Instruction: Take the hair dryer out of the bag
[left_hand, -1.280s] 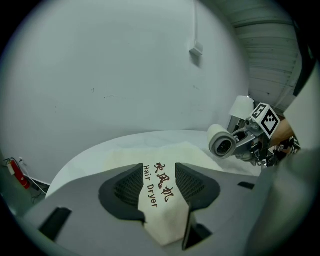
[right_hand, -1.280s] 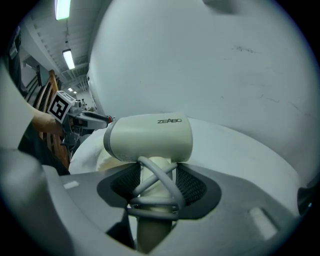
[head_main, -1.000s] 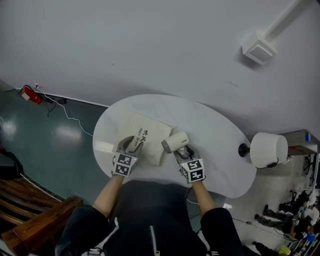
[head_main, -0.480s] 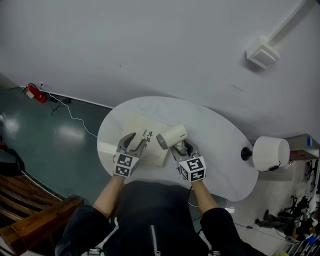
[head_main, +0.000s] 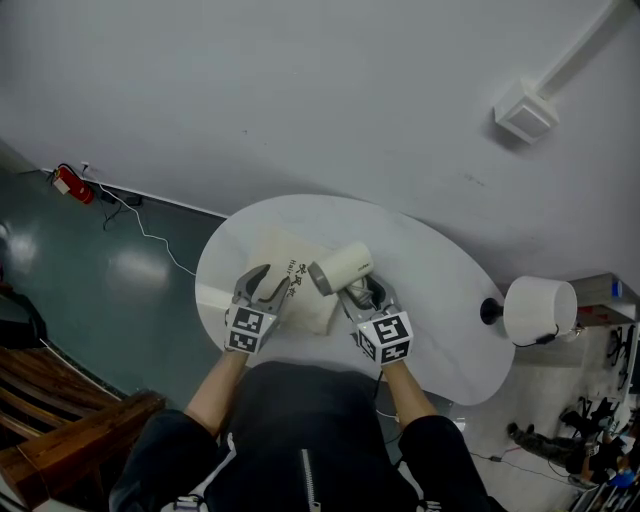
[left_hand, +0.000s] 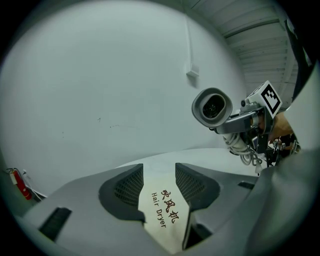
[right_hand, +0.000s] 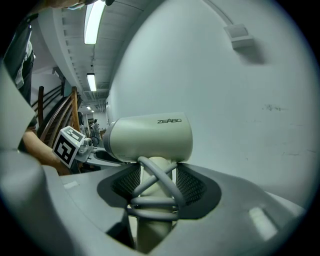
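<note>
A cream hair dryer (head_main: 340, 268) hangs above the white oval table (head_main: 450, 320). My right gripper (head_main: 358, 296) is shut on its handle, around which the grey cord is wound. In the right gripper view the dryer's barrel (right_hand: 150, 137) sits just above the jaws and the handle (right_hand: 152, 225) runs down between them. The flat cream bag (head_main: 305, 300), printed "Hair Dryer", lies on the table to the dryer's left. My left gripper (head_main: 264, 288) is shut on the bag's near edge (left_hand: 167, 220). From the left gripper view the dryer's round end (left_hand: 212, 106) shows free of the bag.
A white round drum-shaped thing (head_main: 540, 305) on a black stand sits past the table's right end. A red fire extinguisher (head_main: 68, 183) and a cable lie on the floor at left. Wooden furniture (head_main: 60, 420) stands at lower left. The grey wall is behind the table.
My right gripper has risen with the hair dryer, which now hangs higher and nearer the bag's side. The left gripper has lifted a little with the bag's edge.
</note>
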